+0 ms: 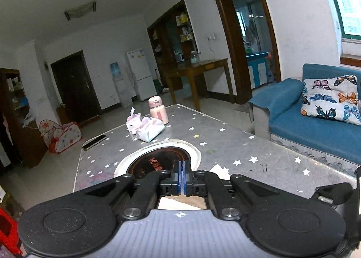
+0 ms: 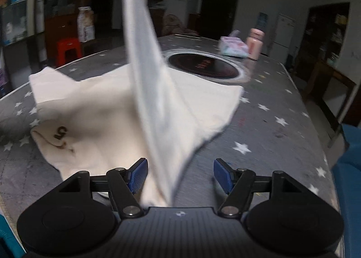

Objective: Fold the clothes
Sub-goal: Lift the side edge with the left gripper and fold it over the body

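Observation:
A cream garment [image 2: 101,111] with a dark "5" print [image 2: 61,132] lies on the grey star-patterned table [image 2: 270,100]. One part of it is pulled up in a tall, taut strip [image 2: 140,43] that runs out of the top of the right wrist view. My right gripper [image 2: 179,163] is open low over the table's near edge; the strip's lower end hangs between its blue pads [image 2: 137,176] without being pressed. My left gripper [image 1: 182,167] is shut, raised above the table, with cream cloth [image 1: 180,201] showing right under its jaws, so it holds the lifted part.
A round black hob [image 1: 158,158] is set into the table's middle. Beyond it stand a pink bottle [image 1: 158,110] and a tissue pack [image 1: 146,127], with a phone [image 1: 94,141] at the left edge. A blue sofa [image 1: 315,131] with a butterfly pillow [image 1: 331,97] flanks the table.

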### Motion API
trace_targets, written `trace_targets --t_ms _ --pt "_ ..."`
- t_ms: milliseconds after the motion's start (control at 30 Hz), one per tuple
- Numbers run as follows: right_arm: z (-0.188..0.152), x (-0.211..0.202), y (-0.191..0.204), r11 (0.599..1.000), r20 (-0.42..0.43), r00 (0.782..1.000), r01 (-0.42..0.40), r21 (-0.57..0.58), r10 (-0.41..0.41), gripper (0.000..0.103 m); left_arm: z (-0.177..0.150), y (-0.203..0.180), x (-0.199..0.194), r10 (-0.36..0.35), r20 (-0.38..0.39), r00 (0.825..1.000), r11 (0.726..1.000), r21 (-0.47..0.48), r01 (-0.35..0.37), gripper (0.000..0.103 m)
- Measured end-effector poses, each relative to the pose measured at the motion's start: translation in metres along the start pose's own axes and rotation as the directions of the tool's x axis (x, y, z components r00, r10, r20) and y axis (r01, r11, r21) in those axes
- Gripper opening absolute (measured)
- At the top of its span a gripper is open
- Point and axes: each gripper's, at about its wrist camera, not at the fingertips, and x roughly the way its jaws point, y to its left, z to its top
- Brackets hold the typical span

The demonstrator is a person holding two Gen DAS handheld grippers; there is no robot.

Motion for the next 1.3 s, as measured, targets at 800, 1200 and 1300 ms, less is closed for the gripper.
trace_targets --t_ms 800,1200,1300 --pt "-0.009 -0.030 -0.041 0.990 -0.087 0.987 -0.128 0.056 0.133 0.056 -0.166 0.035 0.011 -0.013 -0.326 0.945 0.980 -0.191 -0.052 0.005" --pt "0.040 0.021 -0.034 0.978 -0.048 0.979 -0.197 0.064 0.200 0.031 -0.155 0.034 0.011 -0.065 -0.272 0.960 0.969 -0.247 -0.005 0.014" --pt "0.044 0.038 -0.034 0.980 -0.059 0.981 -0.181 0.083 0.186 0.025 -0.152 0.023 0.028 -0.087 -0.272 0.958 0.972 -0.232 0.022 0.031"
